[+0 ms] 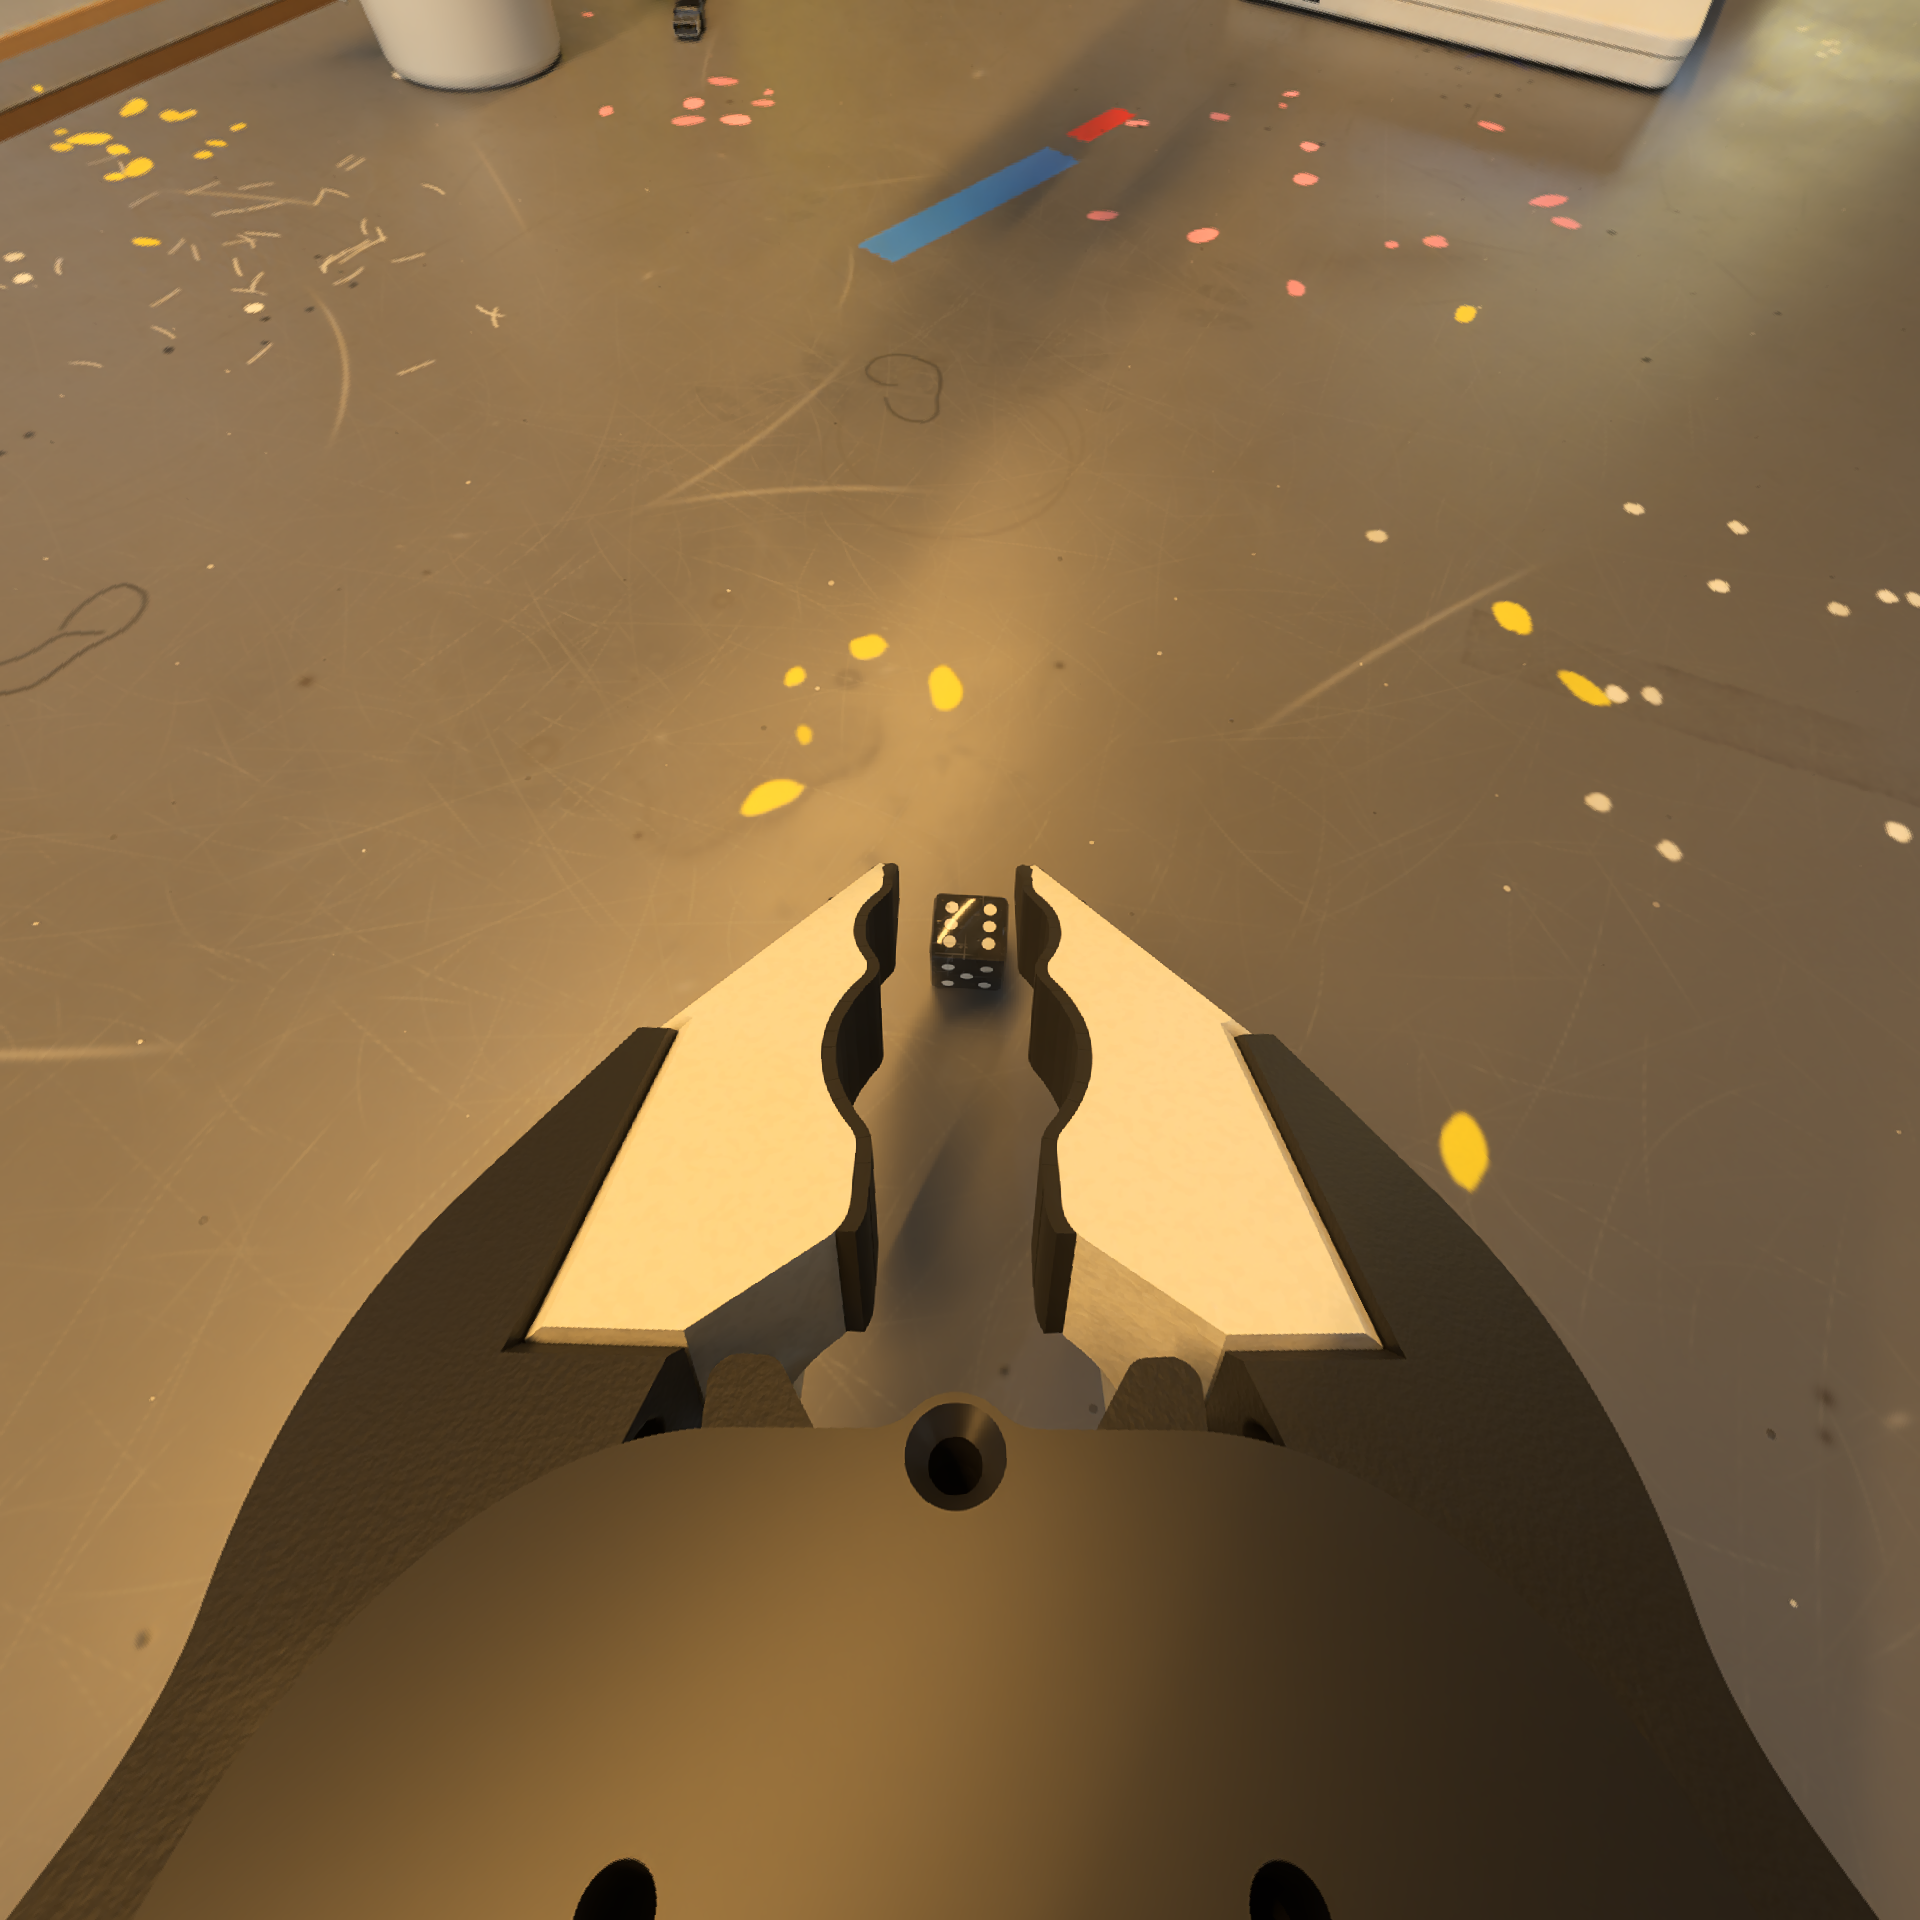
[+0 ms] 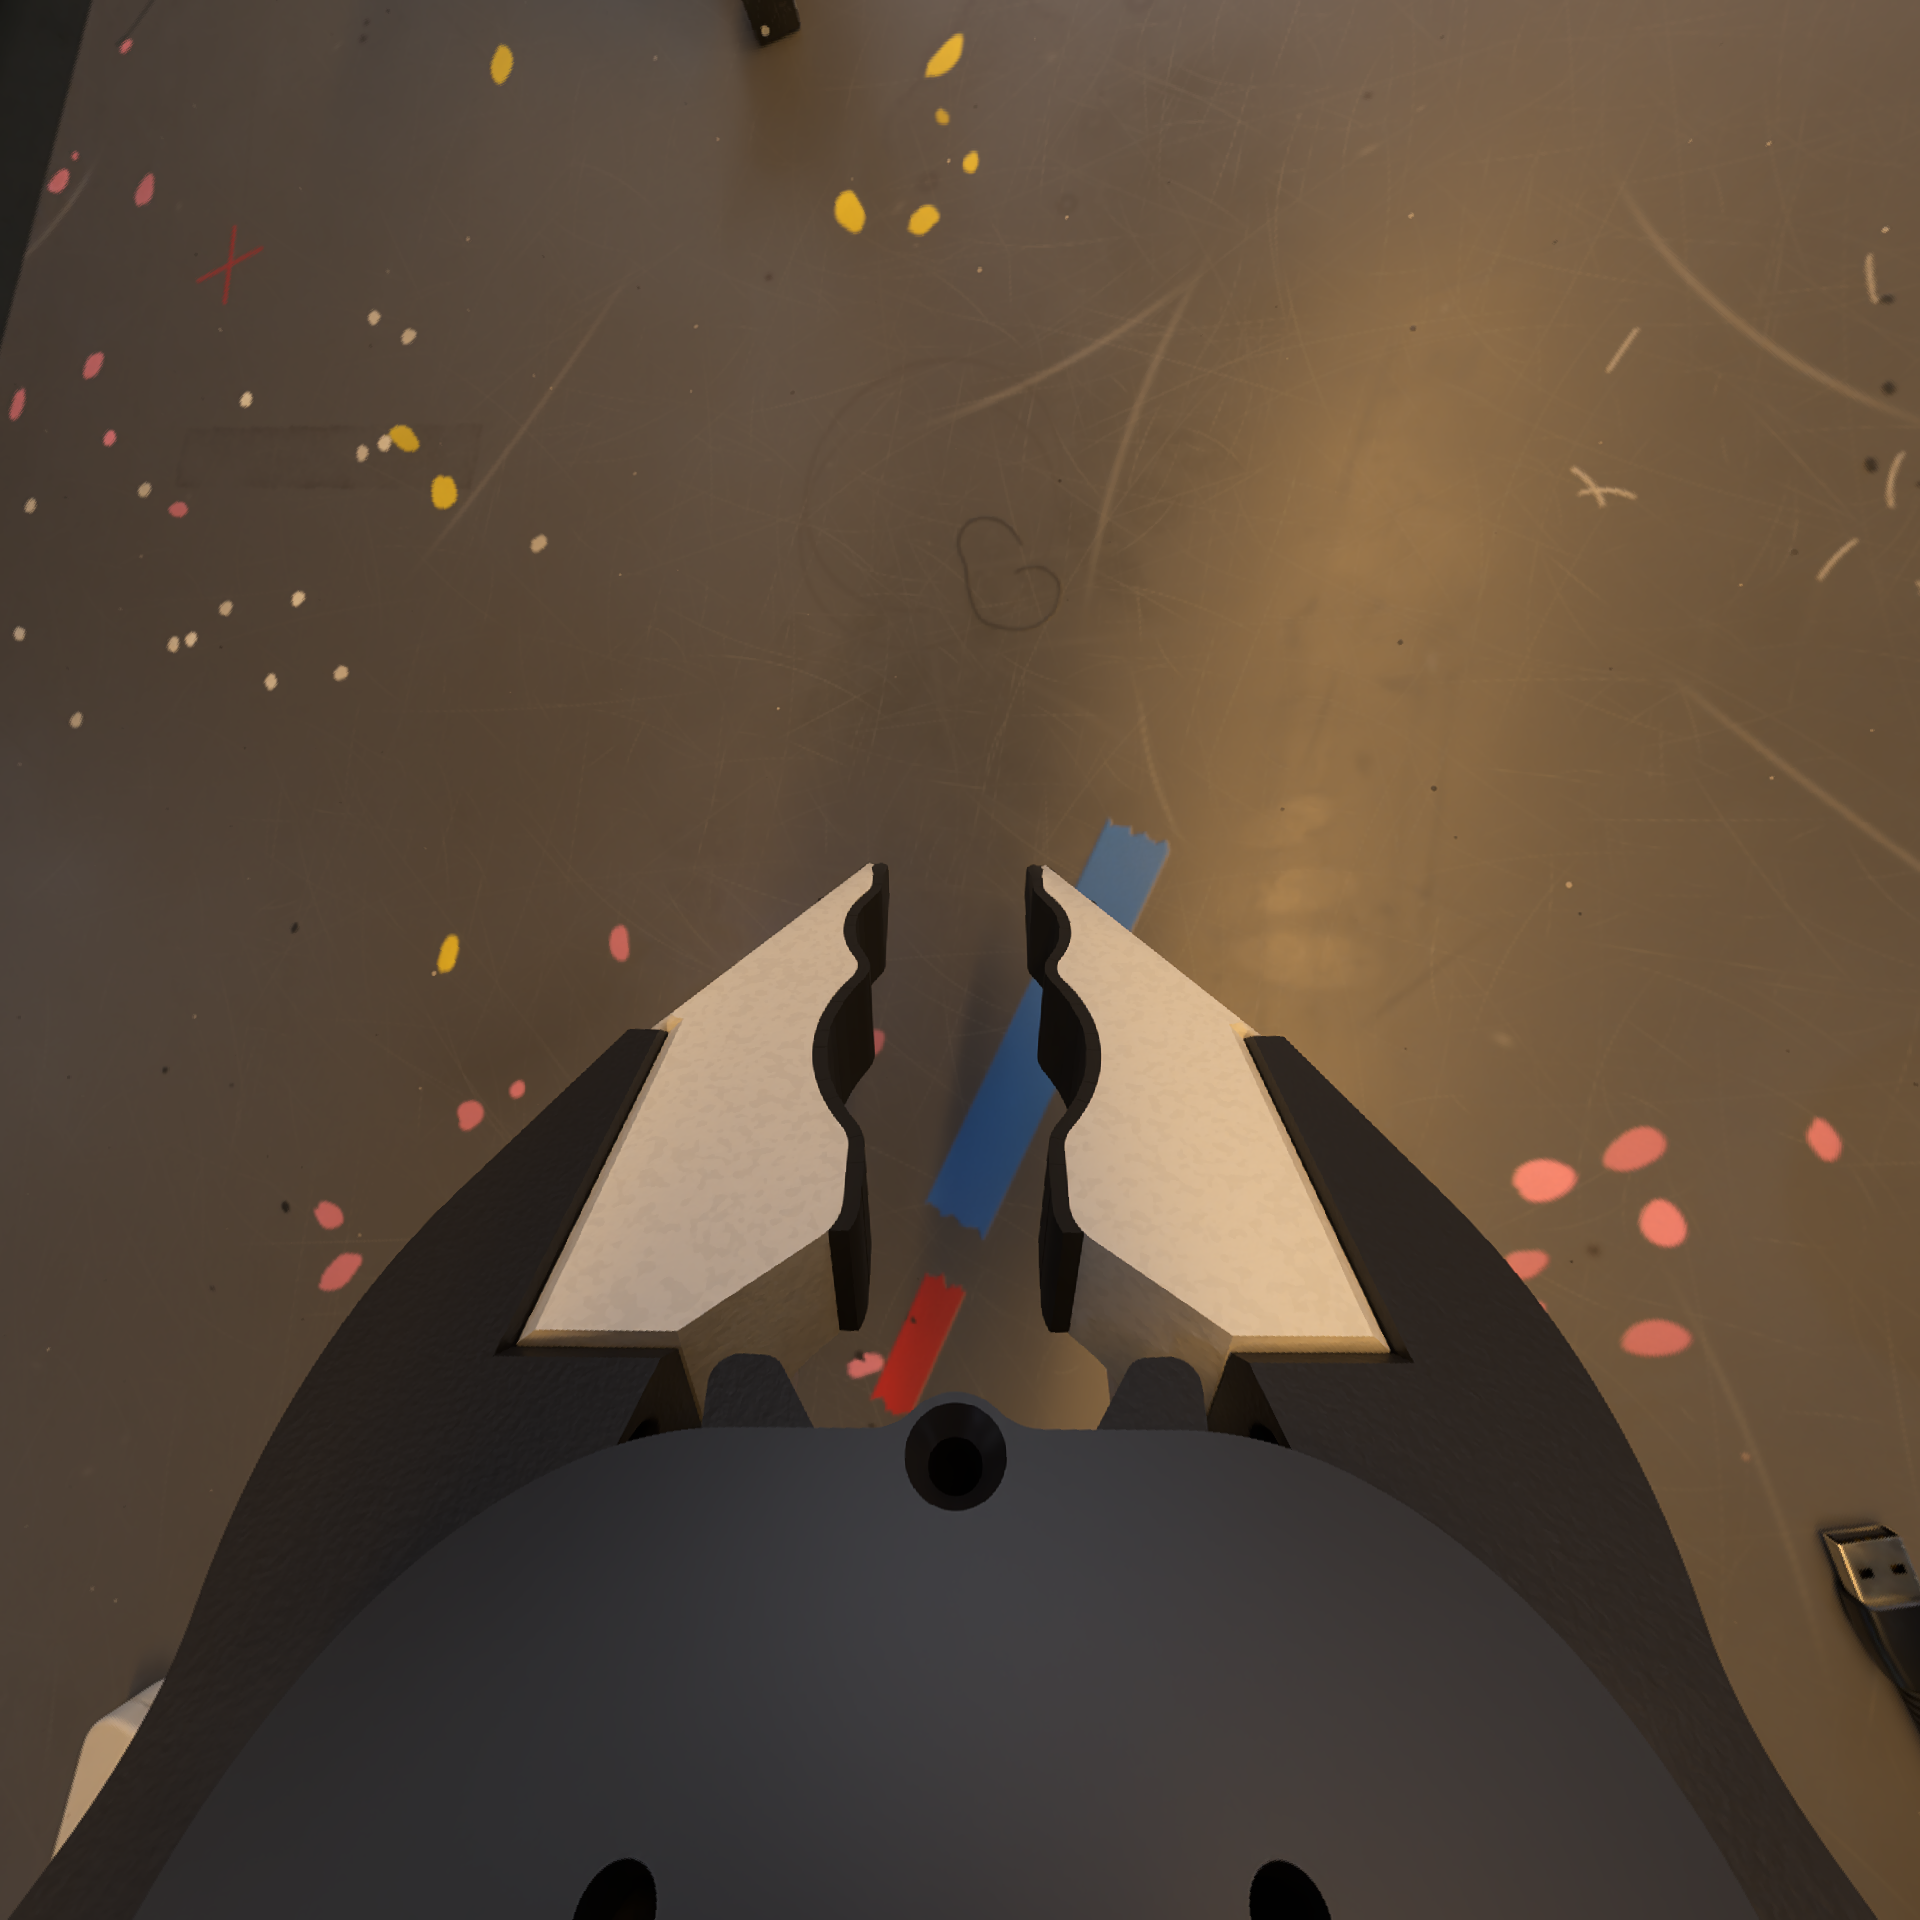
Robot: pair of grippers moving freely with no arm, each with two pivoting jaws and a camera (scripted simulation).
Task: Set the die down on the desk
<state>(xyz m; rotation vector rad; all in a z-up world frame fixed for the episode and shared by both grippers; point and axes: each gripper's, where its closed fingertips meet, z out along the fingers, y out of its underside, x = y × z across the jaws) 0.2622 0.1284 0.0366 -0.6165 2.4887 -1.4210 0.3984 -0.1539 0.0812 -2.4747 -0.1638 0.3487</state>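
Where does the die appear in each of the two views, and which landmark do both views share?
Left wrist view: the die sits between the left gripper fingertips, gaps either side.
Right wrist view: a dark cube at the top edge, probably the die.
Shared landmark: the blue tape strip.

White cup [image 1: 462, 42], blue tape [image 1: 966, 203], USB plug [image 2: 1870, 1574]

Workshop: scratched, paint-spattered desk [image 1: 1143, 644] with tape strips [image 2: 997, 1122].

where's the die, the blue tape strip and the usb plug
die [image 1: 968, 940]: left wrist view, on its pipped top face, between the open fingers.
blue tape strip [image 2: 992, 1132]: right wrist view, on its middle, flat on the desk.
usb plug [image 2: 1870, 1569]: right wrist view, on its metal end, lower right edge.
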